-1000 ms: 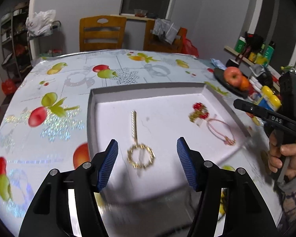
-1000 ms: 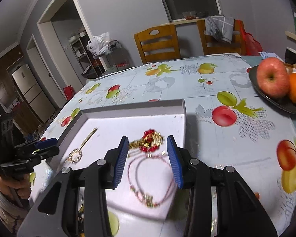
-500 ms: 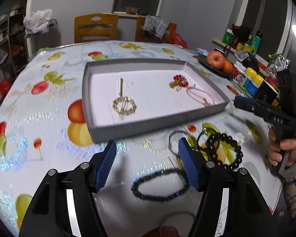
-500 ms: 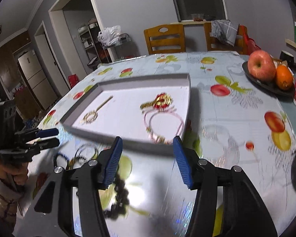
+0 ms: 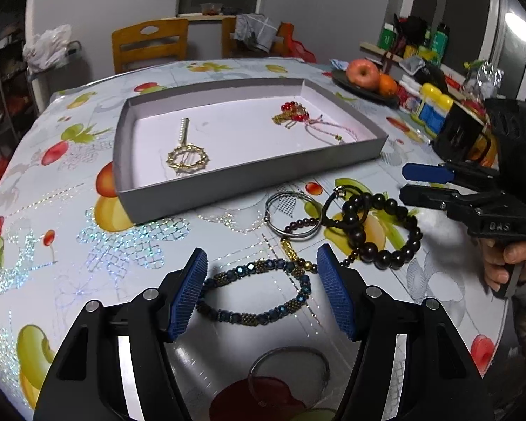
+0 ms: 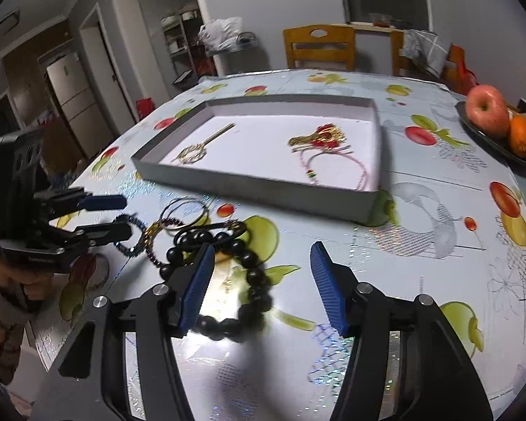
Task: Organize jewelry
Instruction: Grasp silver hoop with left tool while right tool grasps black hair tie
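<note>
Both tools have pulled back from the tray point(image 5: 249, 175) to the loose pile on the tabletop point(image 5: 70, 210), where the open left tool point(image 5: 263, 291) straddles the blue bracelet point(image 5: 256, 291), lying crosswise, while the open right tool point(image 6: 263, 284) hangs over the black beads point(image 6: 228, 280).

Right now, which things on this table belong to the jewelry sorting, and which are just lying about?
Part of the job:
gray tray
gold brooch and red charm bracelet, both in the tray
blue beaded bracelet
black bead bracelet
silver hoop
left gripper and right gripper, both open

Just lying about:
fruit plate
bottles
wooden chair
</note>
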{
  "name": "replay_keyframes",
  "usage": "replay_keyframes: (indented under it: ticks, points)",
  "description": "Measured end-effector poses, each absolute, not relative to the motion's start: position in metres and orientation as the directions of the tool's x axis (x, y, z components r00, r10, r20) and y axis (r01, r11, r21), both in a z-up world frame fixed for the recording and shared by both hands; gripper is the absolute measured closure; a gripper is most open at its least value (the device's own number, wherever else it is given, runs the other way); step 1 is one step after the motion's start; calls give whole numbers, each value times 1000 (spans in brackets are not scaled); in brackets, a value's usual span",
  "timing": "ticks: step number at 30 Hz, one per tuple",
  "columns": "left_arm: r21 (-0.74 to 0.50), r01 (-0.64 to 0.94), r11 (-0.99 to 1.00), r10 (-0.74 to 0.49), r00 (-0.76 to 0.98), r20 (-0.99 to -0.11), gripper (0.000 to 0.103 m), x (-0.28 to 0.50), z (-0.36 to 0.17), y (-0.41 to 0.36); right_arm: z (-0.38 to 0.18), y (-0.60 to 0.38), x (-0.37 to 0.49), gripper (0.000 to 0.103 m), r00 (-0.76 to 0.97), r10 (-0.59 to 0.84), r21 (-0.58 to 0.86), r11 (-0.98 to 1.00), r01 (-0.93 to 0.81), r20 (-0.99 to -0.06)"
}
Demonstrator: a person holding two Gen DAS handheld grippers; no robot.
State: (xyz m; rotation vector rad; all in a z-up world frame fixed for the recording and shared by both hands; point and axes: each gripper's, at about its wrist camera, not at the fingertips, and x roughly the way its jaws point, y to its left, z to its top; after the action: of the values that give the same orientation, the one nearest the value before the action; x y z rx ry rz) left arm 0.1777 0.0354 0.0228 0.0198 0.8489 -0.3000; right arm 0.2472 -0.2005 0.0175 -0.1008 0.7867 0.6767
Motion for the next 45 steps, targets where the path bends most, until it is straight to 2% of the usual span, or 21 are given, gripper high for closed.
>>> replay_keyframes:
  ticks: [4,14,16,18,19,20,34,35,37,45]
  points:
    - [-78,275,958,-236,607,-759,41,185,21,28,16,-195,244,46,505,515,141,783,-606,-692]
    - [-123,217,968,-228,574,-787,54,226,15,24,17,-196,242,46,509,519,141,782,-608,-687]
    - [-129,211,969,-230,572,-787,62,230,15,23,17,-196,242,46,508,520,143,781,-607,-687]
    - [-91,210,973,-199,579,-791,83,232,14,19,17,-196,243,46,507,519,144,783,-605,-688]
    - [-62,213,975,-178,586,-790,88,231,13,17,17,-195,243,46,508,519,144,783,-605,-688]
    - [-52,217,975,-173,588,-790,98,230,13,16,17,-195,242,46,508,518,142,782,-607,-688]
    - [-61,149,987,-141,622,-770,98,216,18,55,16,-163,245,46,475,521,122,753,-646,-709]
    - [-63,145,987,-141,622,-770,98,215,18,58,15,-159,247,45,468,520,123,752,-647,-715]
    - [-72,142,987,-146,621,-770,98,213,17,61,13,-154,248,36,462,518,123,750,-650,-720]
    - [-86,144,986,-158,625,-765,98,211,17,65,6,-140,257,36,444,497,123,757,-642,-746]
